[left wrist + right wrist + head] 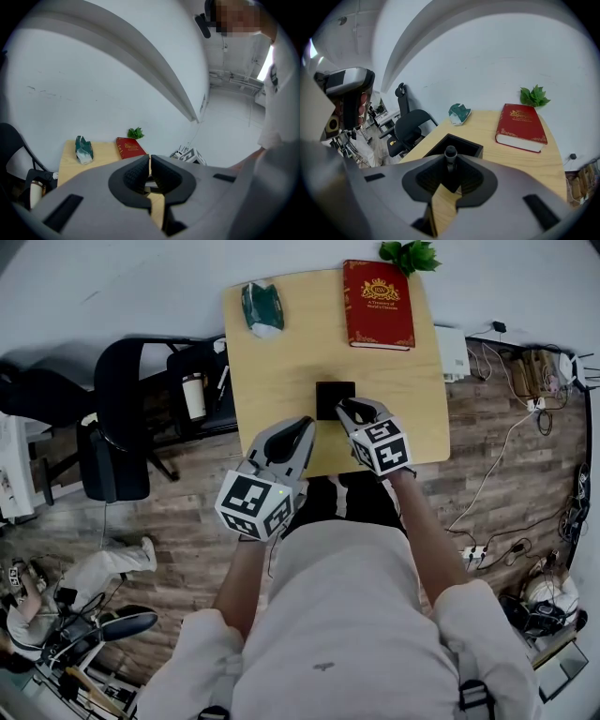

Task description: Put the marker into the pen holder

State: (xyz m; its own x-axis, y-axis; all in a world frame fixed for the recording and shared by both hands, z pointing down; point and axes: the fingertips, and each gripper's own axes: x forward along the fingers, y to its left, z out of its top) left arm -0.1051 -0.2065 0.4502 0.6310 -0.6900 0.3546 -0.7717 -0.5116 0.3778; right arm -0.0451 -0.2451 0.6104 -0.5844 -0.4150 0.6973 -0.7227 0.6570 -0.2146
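Note:
A black square pen holder [334, 397] stands on the small wooden table [281, 362], near its front edge. My right gripper [350, 412] is shut on a dark marker [450, 155], which stands upright between the jaws, just short of the pen holder [461, 143]. In the head view the marker is hidden by the jaws. My left gripper [305, 428] hovers over the table's front edge, left of the holder. Its jaws [149, 165] are shut with the tips touching and nothing between them.
A red book [377, 304] lies at the table's far right, with a green plant [409, 254] behind it. A crumpled teal bag [262, 307] sits at the far left. A black office chair [122, 418] stands left of the table. Cables [506, 451] run across the floor on the right.

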